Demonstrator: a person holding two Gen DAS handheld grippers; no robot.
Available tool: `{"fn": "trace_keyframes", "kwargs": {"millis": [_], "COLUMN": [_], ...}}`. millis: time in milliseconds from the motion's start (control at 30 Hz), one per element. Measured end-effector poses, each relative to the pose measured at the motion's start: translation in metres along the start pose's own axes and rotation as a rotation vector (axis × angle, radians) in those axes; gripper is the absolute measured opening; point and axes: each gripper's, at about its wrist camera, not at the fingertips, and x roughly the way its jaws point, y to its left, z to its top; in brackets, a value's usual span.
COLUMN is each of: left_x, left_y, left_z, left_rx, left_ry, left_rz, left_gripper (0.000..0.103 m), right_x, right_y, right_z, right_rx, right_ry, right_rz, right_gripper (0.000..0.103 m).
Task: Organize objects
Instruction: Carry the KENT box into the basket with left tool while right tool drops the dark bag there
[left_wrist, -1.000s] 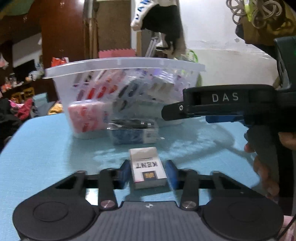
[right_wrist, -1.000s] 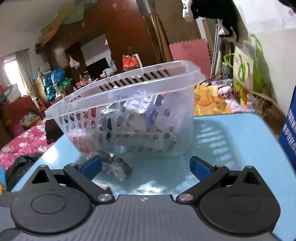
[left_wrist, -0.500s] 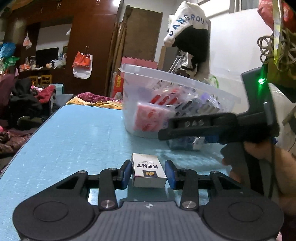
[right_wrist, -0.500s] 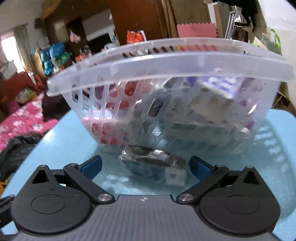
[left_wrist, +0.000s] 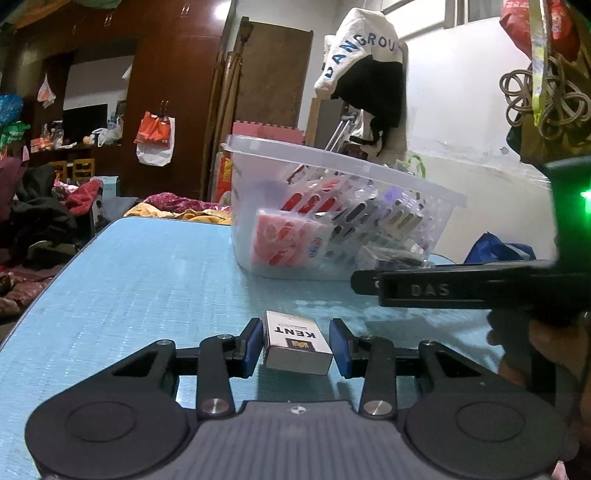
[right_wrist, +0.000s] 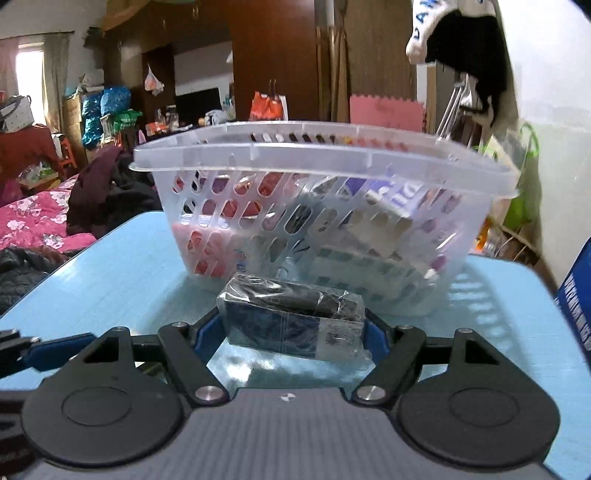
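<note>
The left gripper (left_wrist: 295, 341) is keeping its blue fingers (left_wrist: 252, 345) narrow around a white pack marked KENT (left_wrist: 297, 345), and the pads look pressed to the pack's two sides while it is sitting flat on the blue table (left_wrist: 140, 280). The pack is lying well in front of the clear plastic basket (left_wrist: 332, 218), on the near side of it. The right gripper (right_wrist: 291, 328) is closing its jaws at this moment around a dark packet wrapped in clear film (right_wrist: 291, 317); both blue pads seem to be meeting the packet's ends. That packet is lying on the table just in front of the basket's slotted wall (right_wrist: 314, 229), nearly touching it. The basket is standing upright and already holding red, purple and grey packs. To the right of the basket, a person's hand (left_wrist: 535, 347) is gripping the right tool's handle.
</note>
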Motion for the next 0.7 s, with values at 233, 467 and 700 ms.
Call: {"fn": "trace_keyframes", "kwargs": {"millis": [233,467,700], "left_x": [-0.015,-0.024,-0.044], "left_y": [-0.008,-0.032,-0.034], "left_z": [0.007,0.099,0.062], "left_rx": [0.008,0.039,0.178], "left_ry": [-0.065,-0.181,-0.104], "left_rz": [-0.058,-0.159,-0.082], "left_gripper": [0.043,0.026,0.033], "right_x": [-0.024,-0.070,-0.064], "right_y": [-0.011,-0.041,-0.059], "right_z": [0.005,0.086,0.077], "right_rx": [0.002,0.030,0.052], "right_ry": [-0.075,-0.273,-0.225], "right_rz": [0.049,0.094,0.109], "right_gripper": [0.078,0.078,0.078]}}
